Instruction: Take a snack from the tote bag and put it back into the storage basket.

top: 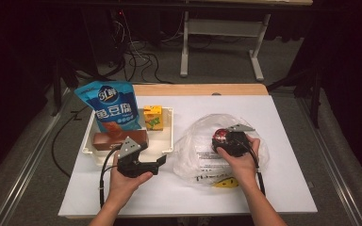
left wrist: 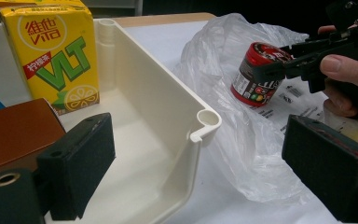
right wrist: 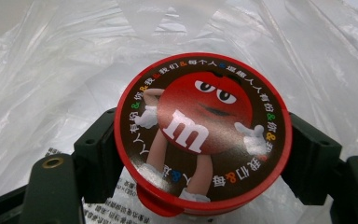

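right gripper (right wrist: pixel 200 154): jaws clamped on candy tub (right wrist: pixel 200 135), lower tub hidden | left gripper (left wrist: pixel 200 168): jaws wide, empty | brown box (left wrist: pixel 14 135): cut off

My left tongs (top: pixel 161 160) level, jaws wide apart, empty. My right tongs (top: pixel 222 136) angled down, jaws clasping round can (right wrist: pixel 200 135).

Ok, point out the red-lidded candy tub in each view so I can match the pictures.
High view: candy tub right of centre, on the plastic bag, at the right claw.
Left gripper view: tub upper right, tilted.
Right gripper view: lid centre, between the jaws.
Shared landmark: the plastic bag.
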